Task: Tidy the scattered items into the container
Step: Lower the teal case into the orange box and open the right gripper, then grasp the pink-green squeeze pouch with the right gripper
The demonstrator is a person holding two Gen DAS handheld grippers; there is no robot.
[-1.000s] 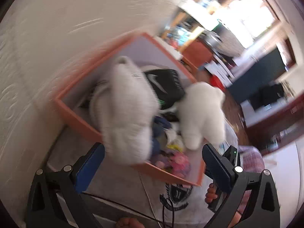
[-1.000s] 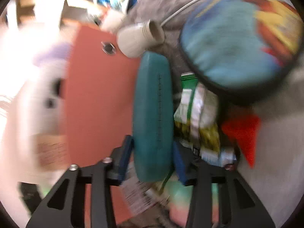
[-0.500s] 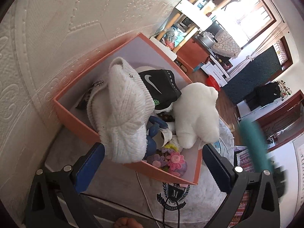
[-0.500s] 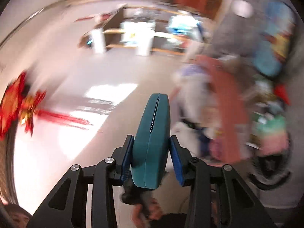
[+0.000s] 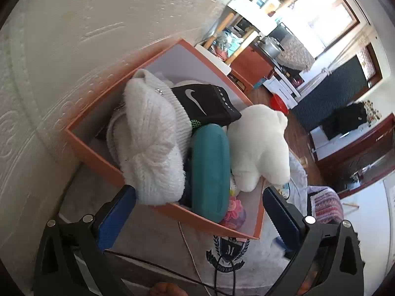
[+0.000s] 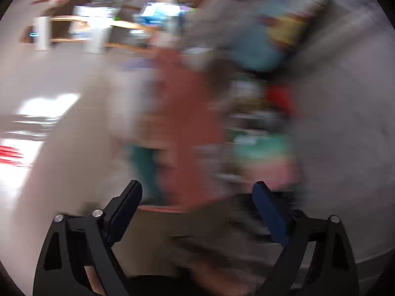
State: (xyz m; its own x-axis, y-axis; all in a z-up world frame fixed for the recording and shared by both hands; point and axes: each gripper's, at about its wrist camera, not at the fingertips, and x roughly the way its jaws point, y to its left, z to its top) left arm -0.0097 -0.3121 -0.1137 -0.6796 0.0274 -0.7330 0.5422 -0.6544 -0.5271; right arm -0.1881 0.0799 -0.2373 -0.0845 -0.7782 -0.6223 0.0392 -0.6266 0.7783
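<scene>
The teal case (image 5: 209, 170) is now in the orange box (image 5: 91, 153) — half a sec ago it was clamped in the right gripper (image 6: 197, 212), up in the air over the room; a sec ago it sat by the box's outer wall. Now it lies lengthwise in the middle of the box, betw. the white knit hat (image 5: 150, 145) on the left and the white plush bear (image 5: 259, 145) on the right, its near end poking over the near rim. The black Nike cap (image 5: 205, 103) sits just beyond its far end; pink flower bits (image 5: 234, 209) are at the near right corner, beside the case.

Right gripper: jaws now spread wide, nothing betw. them. That view is badly smeared w/ motion, so only blobs show — a band of orange, prob. the box wall, and a teal streak left of it that may be the case. It looks like a swing away after release, but that's a guess from the blur.

Left gripper (image 5: 197, 214): jaws wide, empty, hovering at the near side of the box over the grey cloth (image 5: 153, 241), same pose as in both earlier shots — it hasn't shifted.

What it means: one more item is in. The box looks crowded, w/ hat and bear riding above the rim, so further drops prob. need a gap or a push down. Colourful things on the grey surface right of the box in the right view suggest more to collect — too blurred to name.
</scene>
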